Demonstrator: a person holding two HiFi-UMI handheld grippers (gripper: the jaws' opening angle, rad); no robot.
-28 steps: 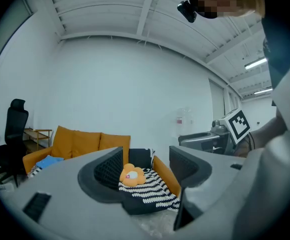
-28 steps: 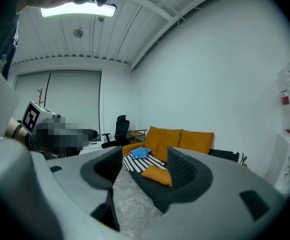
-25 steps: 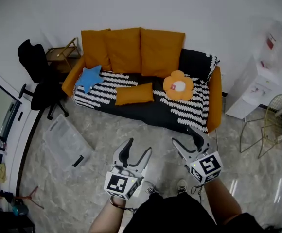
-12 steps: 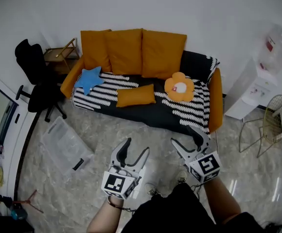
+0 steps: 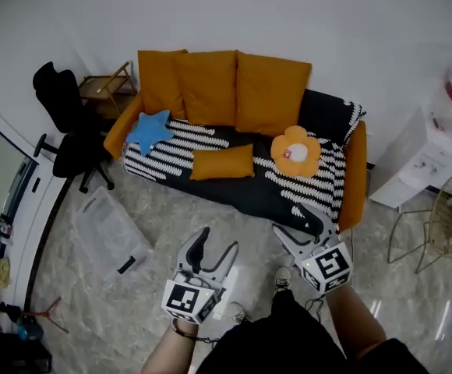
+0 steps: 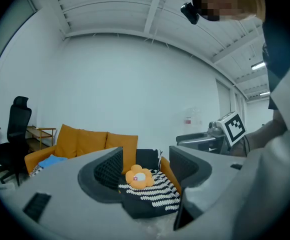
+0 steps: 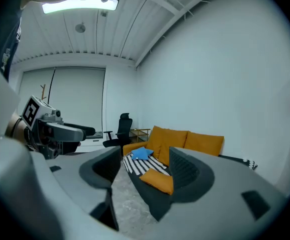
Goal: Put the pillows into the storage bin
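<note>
Head view: left claw (image 5: 217, 242) and right claw (image 5: 294, 220) gape empty; office chair (image 5: 66, 123), clear bin (image 5: 109, 228) left of sofa (image 5: 356, 174).

A lounge-like office room, with an orange sofa (image 5: 273, 92), a black office chair (image 5: 66, 123) and a water dispenser (image 5: 425, 158).

Sofa (image 5: 356, 179) count: three orange back cushions (image 5: 210, 84), plus three loose pillows, so one blue star (image 5: 150, 129), one orange rectangle (image 5: 222, 162), one flower (image 5: 295, 151). Left of the sofa: one bin (image 5: 109, 231), one office chair (image 5: 66, 123).

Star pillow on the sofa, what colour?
The star pillow is blue; the head view shows it best.
</note>
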